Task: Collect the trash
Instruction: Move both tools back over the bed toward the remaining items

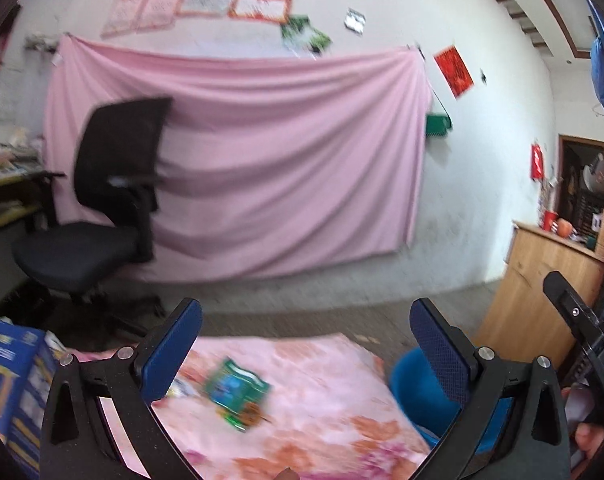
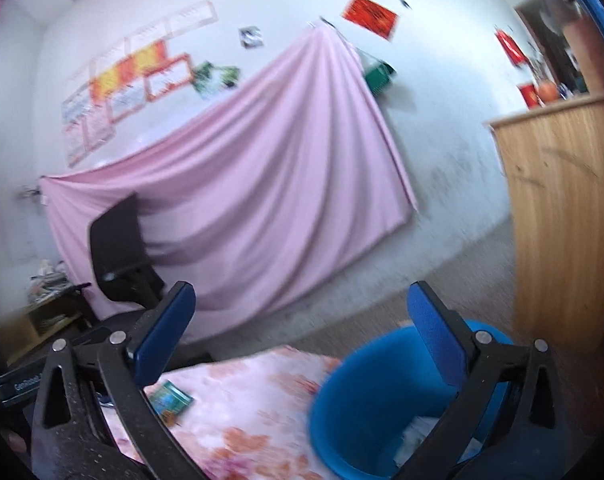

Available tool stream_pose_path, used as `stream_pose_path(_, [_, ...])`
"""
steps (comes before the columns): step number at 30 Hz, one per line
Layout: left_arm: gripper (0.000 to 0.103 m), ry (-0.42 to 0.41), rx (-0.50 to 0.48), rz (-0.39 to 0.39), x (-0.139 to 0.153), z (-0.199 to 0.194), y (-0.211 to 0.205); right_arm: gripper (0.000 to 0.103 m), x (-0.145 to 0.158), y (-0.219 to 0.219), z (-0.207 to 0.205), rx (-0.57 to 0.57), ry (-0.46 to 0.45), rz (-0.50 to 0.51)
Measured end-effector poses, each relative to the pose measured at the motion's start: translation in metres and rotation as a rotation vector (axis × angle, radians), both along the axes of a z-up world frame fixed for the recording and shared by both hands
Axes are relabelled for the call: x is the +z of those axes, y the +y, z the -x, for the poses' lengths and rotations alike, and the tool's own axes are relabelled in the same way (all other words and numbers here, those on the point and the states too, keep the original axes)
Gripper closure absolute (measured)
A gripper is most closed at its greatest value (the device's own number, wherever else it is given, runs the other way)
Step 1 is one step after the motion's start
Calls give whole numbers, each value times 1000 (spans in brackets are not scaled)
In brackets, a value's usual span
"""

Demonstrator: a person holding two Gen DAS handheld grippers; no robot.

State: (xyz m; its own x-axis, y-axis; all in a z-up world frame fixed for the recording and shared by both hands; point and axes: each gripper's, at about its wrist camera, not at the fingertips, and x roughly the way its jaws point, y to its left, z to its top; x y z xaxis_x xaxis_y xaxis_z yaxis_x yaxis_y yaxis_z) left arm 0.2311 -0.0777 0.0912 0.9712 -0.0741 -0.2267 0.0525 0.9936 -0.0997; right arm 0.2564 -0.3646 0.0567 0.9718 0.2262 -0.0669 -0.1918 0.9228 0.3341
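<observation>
1. The left gripper [image 1: 306, 332] is spread wide, holding nothing, above the floral cloth [image 1: 322, 400].
2. The right gripper [image 2: 302, 320] is also spread wide and empty.
3. A green wrapper [image 1: 238, 390] lies on the cloth, left of the blue bin [image 2: 374, 396].
4. White scraps show inside the bin.

A green foil snack wrapper [image 1: 238, 394] lies alone mid-cloth on the pink floral tablecloth [image 1: 322, 400], open fabric all round it. A blue printed cardboard box [image 1: 10, 384] blocks the left edge; a round blue plastic bin [image 2: 378, 396] stands beside the right edge.
</observation>
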Motion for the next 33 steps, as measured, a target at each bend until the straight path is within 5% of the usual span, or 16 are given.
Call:
stream_pose_path(8, [1,-134,136,-53,4,41,44,0,20,51,16,48,-166,19])
stream_pose_path(15, [1,-200,245,-75,-9,71,73,0,20,88,19,131,-208,78])
stream_pose_path(25, [1,-106,278,-122,-41,62,93,0,7,132,3,220,-167,184])
stream_pose_path(33, [1,65,244,-149,-73,27,100,0,-21,150,-36,264,38,240])
